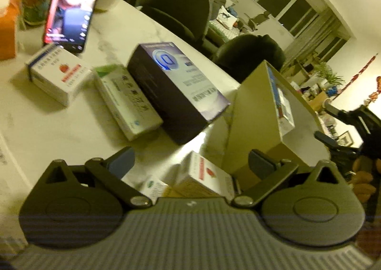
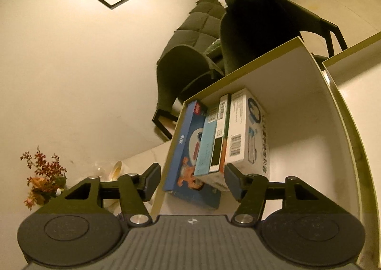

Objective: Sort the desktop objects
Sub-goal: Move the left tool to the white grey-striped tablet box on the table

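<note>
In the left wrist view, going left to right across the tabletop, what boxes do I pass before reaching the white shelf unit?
White box with a red strawberry → white box with a green end → dark purple box with a blue ring → white shelf unit.

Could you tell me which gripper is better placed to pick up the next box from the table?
Left: the open left gripper faces the strawberry-print box below it, while the right gripper points into the white organizer.
</note>
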